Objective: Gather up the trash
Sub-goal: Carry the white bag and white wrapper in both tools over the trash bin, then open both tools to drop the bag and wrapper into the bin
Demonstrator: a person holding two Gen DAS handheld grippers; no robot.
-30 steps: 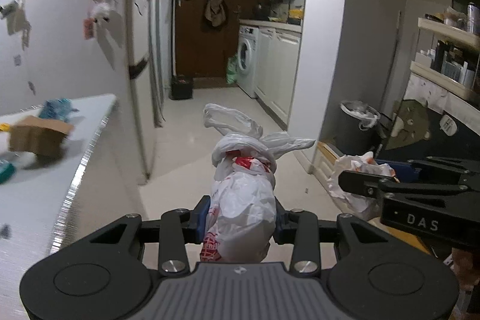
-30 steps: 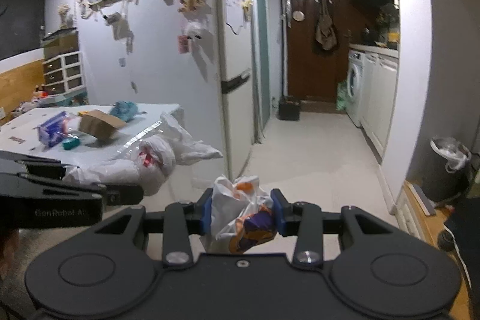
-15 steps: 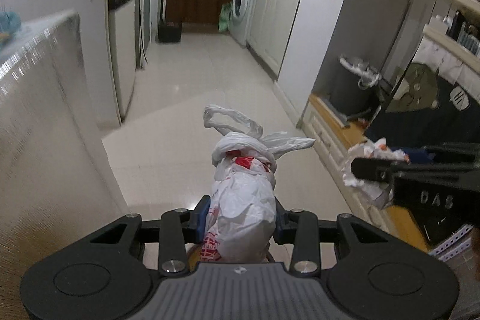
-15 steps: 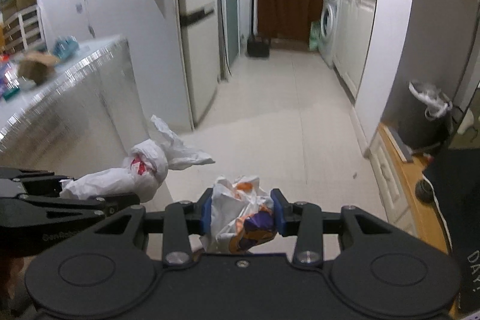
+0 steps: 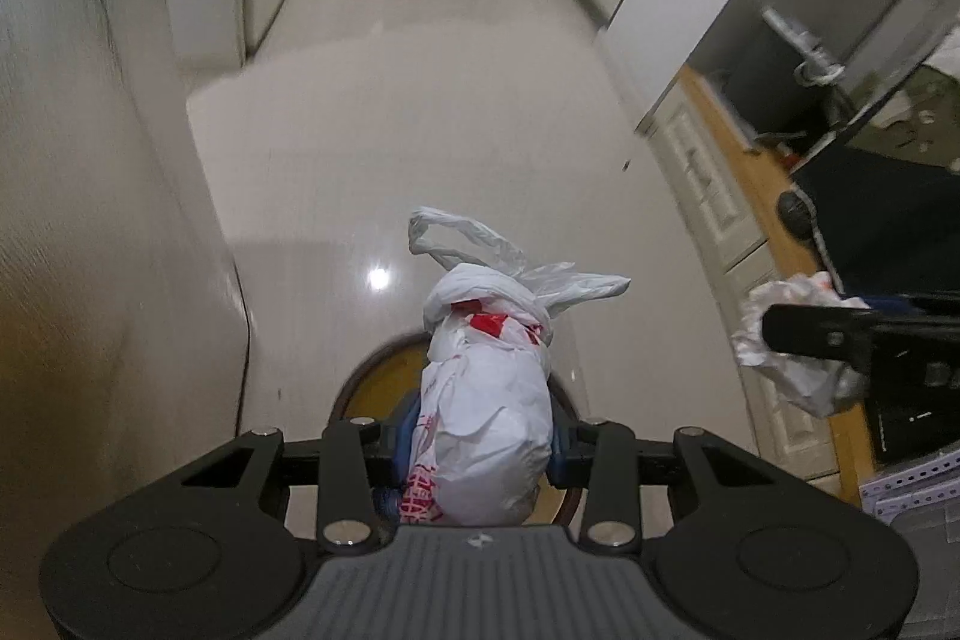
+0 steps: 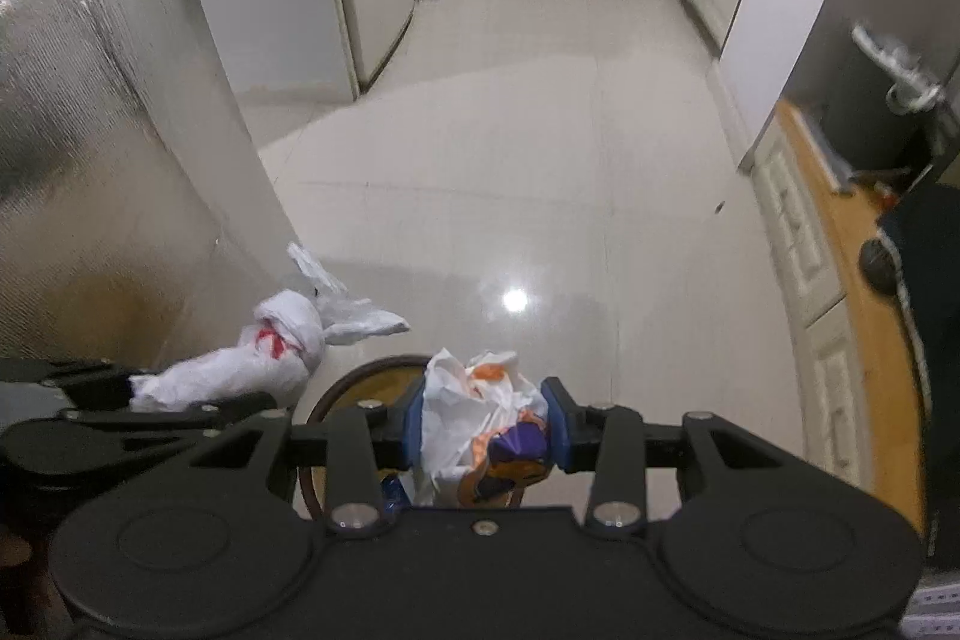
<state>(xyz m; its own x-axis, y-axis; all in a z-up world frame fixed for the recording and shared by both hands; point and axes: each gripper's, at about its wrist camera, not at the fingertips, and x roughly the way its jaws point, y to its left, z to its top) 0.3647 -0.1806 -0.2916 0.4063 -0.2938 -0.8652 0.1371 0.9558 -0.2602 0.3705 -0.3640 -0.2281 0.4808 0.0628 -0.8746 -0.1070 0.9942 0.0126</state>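
Left gripper pinches a knotted white bag at lower centre; the right gripper clamps a crumpled orange-and-purple bag. Both hang over a round brown-rimmed bin (mostly hidden). The drop likely goes best centred above the rim, one bag at a time.

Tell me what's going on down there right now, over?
Left gripper shut on knotted white bag. Right gripper shut on orange-purple trash bag. Round brown-rimmed bin right below both. Nothing in the way.
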